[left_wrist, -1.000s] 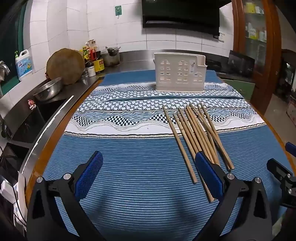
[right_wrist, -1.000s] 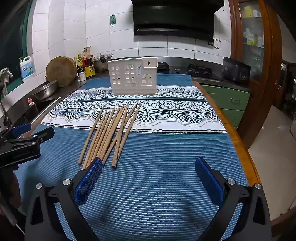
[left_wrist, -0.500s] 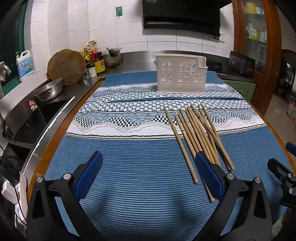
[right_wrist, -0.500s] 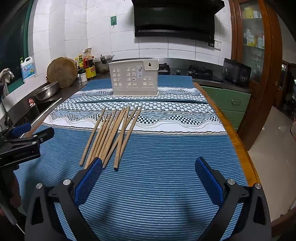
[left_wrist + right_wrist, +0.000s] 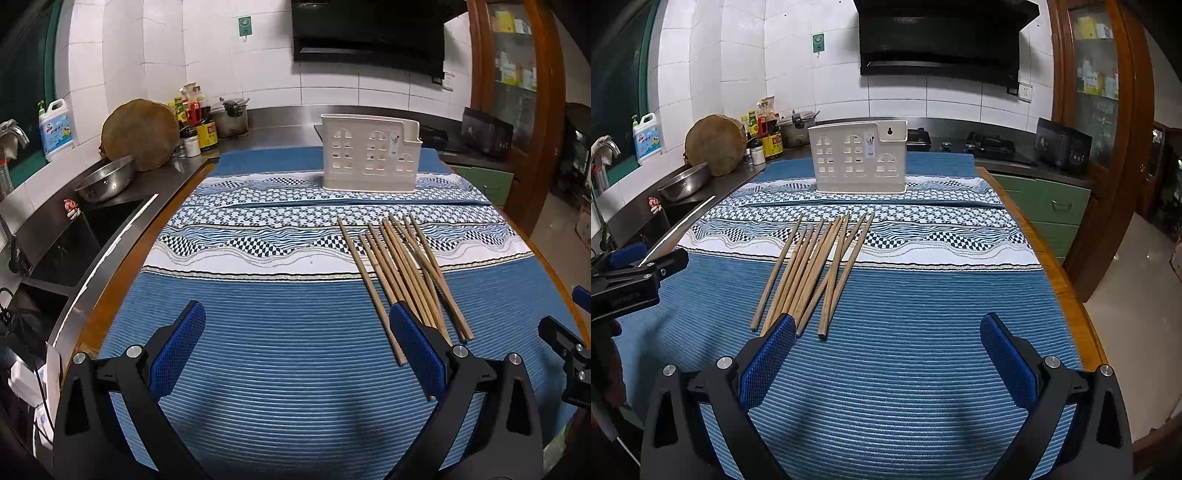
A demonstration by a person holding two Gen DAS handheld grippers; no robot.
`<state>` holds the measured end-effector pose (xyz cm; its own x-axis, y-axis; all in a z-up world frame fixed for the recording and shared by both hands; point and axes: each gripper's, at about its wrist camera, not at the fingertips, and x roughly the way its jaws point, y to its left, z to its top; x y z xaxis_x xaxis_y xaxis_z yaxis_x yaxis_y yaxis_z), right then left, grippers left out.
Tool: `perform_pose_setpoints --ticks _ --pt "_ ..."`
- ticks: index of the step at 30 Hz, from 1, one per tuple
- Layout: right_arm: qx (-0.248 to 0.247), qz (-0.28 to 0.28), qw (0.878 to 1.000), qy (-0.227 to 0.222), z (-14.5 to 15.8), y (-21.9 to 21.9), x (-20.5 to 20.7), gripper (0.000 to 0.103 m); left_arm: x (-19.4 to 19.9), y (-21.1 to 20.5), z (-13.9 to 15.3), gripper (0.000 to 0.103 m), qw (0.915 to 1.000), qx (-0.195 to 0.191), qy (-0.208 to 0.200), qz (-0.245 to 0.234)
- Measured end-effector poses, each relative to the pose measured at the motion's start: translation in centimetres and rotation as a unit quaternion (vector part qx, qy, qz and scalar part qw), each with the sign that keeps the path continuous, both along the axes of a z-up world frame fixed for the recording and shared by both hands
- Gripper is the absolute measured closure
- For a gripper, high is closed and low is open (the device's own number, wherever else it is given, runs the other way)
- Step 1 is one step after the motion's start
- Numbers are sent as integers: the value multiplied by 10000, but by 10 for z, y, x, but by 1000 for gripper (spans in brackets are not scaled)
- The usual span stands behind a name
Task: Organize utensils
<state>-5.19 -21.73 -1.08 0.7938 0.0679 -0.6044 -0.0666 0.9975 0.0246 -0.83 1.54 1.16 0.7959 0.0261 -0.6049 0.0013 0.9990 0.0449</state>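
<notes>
Both tongs gape wide and empty: left gripper (image 5: 297, 343), right gripper (image 5: 886, 347), low over the blue mat (image 5: 905, 369). Wooden chopsticks (image 5: 816, 266) lie loose at 11 o'clock of the right gripper, crossing. Beyond, at 12 o'clock, stands the white holder (image 5: 858, 162), its path unblocked.

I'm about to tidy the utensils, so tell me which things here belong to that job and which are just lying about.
For the job:
- chopsticks, loose on the cloth
- white holder, standing upright beyond them
- left gripper and right gripper, both open

Lying about:
- metal bowl
- round board
- sauce bottles
- detergent jug
</notes>
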Motion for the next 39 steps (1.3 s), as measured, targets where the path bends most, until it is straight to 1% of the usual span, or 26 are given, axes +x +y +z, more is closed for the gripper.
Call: perform_pose_setpoints --ticks 18,29,39 --pt "23 -8 10000 -69 3 -3 -4 7 -2 4 9 5 9999 39 -117 26" --pt "11 33 10000 -44 3 -1 -2 7 -2 6 9 5 9999 78 -94 43" --pt "-10 45 9999 -105 7 2 -1 7 -2 8 14 5 9999 32 -160 45"
